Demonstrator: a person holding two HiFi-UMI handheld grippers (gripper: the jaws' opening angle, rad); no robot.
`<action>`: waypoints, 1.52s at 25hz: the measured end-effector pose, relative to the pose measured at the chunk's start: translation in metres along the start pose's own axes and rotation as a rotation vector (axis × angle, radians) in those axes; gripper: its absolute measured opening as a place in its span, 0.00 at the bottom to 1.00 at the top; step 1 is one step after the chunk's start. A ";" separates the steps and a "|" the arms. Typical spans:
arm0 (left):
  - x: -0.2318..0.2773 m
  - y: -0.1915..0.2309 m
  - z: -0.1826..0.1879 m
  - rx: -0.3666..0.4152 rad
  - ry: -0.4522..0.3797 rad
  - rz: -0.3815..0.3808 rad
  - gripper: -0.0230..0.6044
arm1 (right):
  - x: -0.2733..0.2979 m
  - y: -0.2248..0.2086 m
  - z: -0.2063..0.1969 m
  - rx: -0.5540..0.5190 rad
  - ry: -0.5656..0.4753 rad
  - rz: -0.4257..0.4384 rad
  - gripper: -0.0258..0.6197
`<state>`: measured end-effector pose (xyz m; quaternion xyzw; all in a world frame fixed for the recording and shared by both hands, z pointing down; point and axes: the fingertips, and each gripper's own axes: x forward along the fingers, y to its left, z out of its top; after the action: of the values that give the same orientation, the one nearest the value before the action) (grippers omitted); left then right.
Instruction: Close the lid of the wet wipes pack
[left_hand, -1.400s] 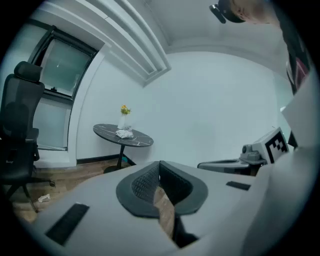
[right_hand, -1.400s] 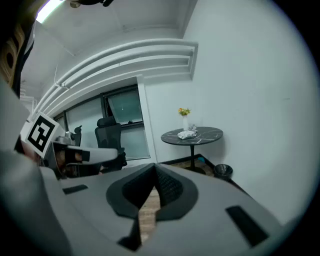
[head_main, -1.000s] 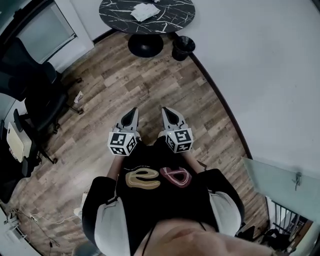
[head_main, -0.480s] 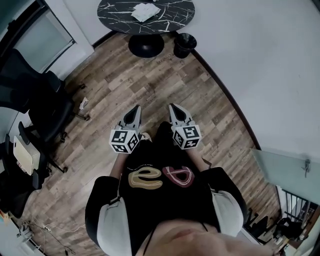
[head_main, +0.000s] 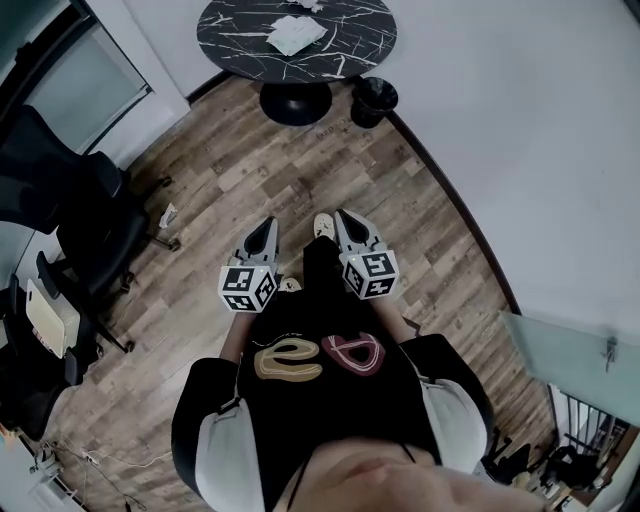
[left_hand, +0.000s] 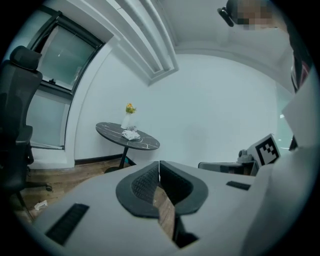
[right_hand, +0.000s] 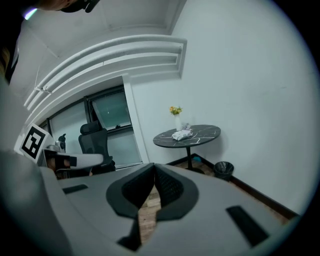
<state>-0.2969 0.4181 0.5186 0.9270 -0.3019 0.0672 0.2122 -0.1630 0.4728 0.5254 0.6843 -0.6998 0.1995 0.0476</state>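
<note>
Head view: the person stands on the wood floor (head_main: 420, 230), with the left gripper (head_main: 266, 226) and right gripper (head_main: 344, 218) held close to the body and aimed at the far round table (head_main: 350, 45). This is judged a carrying posture, since the wet wipes pack (head_main: 296, 35) lies on that table, well apart from the 2 grippers. Left gripper view: jaw tips together, nothing between them; the pack sits far off beside a vase (left_hand: 127, 120). Right gripper view: jaws likewise together and empty; a bin (right_hand: 224, 170) stands right of the table. The lid's state is too small to tell.
</note>
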 end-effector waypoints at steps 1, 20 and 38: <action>0.006 0.004 0.004 -0.003 -0.004 0.010 0.07 | 0.008 -0.004 0.004 -0.005 0.002 0.007 0.06; 0.178 0.029 0.061 -0.041 -0.024 0.134 0.07 | 0.151 -0.113 0.078 -0.091 0.077 0.221 0.06; 0.269 0.024 0.070 -0.072 -0.011 0.186 0.07 | 0.187 -0.195 0.099 -0.055 0.109 0.256 0.06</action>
<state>-0.0941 0.2271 0.5320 0.8871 -0.3902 0.0706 0.2364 0.0365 0.2664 0.5401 0.5760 -0.7830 0.2215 0.0783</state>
